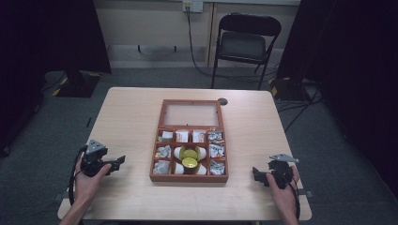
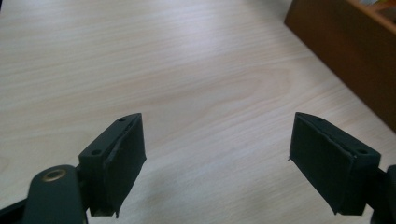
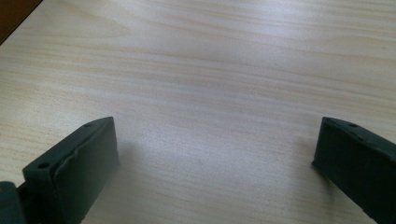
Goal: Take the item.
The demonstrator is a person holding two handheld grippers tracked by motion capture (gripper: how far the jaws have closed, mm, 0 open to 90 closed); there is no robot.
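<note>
Both grippers sat wide open and empty: left gripper (image 1: 117, 162) left of the wooden box (image 1: 162, 177), right gripper (image 1: 257, 174) right of it. Box stood mid-table (image 1: 131, 112), lid open, compartments full. Risk as I saw it: packets packed tight, so a wide jaw could snag neighbours.

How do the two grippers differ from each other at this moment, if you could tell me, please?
The left gripper sits left of the wooden box, its jaws pointing right towards it; the right gripper sits on the box's other side, jaws pointing left. The box's side wall fills the upper right corner of the left gripper view but only a sliver of the right gripper view's upper left corner. Both are open, empty and low over the table.
</note>
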